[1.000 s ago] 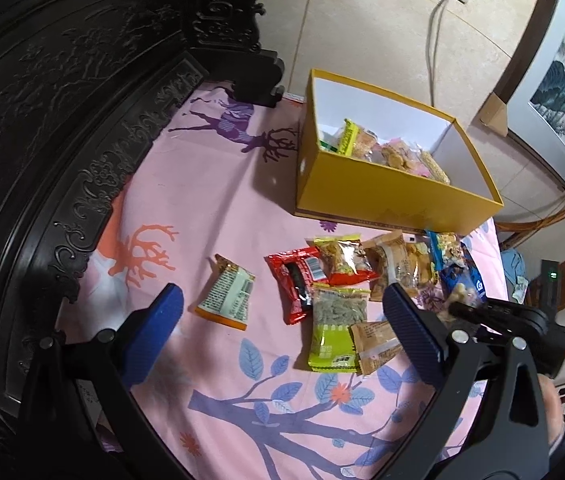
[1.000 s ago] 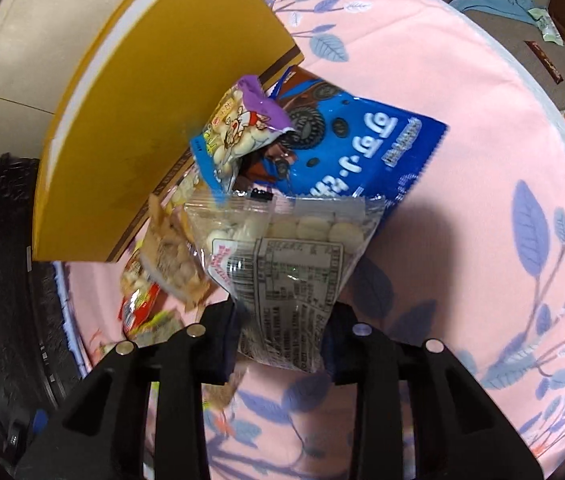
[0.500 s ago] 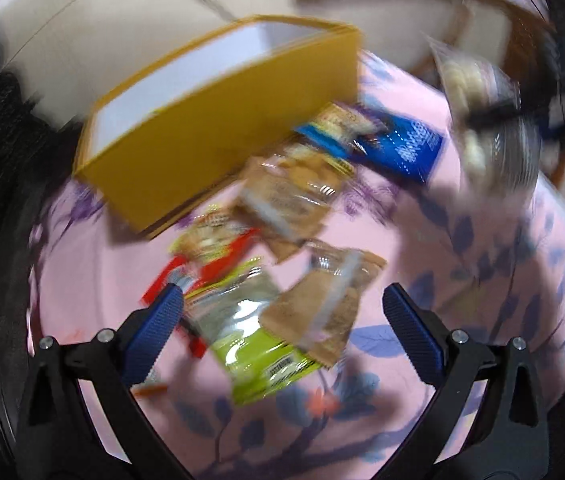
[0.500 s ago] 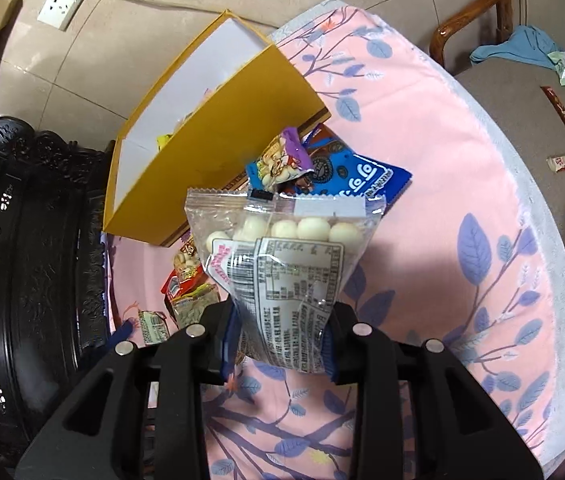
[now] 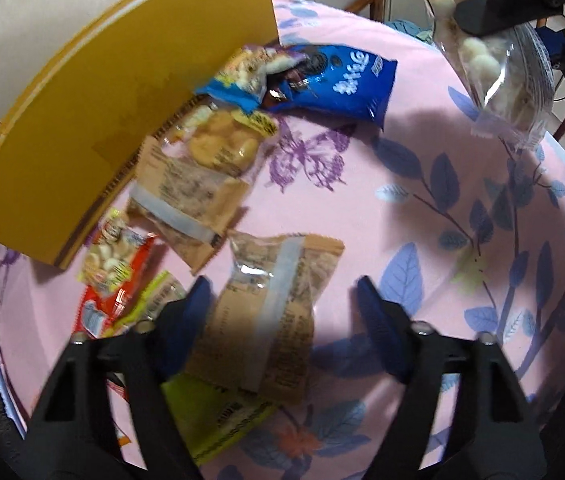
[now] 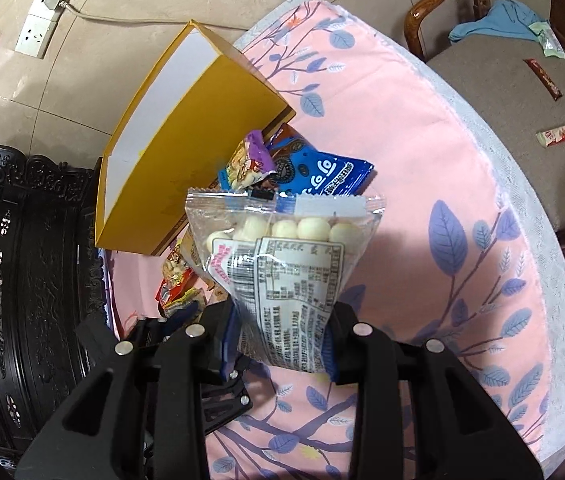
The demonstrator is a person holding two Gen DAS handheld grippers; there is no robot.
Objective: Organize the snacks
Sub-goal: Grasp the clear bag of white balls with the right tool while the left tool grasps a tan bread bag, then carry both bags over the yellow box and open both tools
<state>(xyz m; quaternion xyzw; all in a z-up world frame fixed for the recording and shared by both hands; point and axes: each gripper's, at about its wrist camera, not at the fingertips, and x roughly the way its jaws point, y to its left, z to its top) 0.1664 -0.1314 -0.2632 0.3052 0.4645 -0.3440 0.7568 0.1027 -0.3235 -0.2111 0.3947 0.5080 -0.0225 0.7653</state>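
In the left wrist view, a tan snack packet (image 5: 278, 308) is seen at lower centre on the pink floral cloth (image 5: 422, 184), between the closing jaws of the left gripper (image 5: 282, 300), not yet pressed. The yellow box (image 5: 122, 92) fills the upper left.

In the right wrist view, a clear bag of white balls (image 6: 286, 268) is clamped at centre by the right gripper (image 6: 282, 344), above the cloth

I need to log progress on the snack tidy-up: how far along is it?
Partly done at best: the yellow box shows no contents from here. In hand: the right gripper is shut on a clear bag of white balls, lifted; the left gripper is closing around a tan packet, pads not touching. Left: the blue cookie bag, red packet, others on the cloth.
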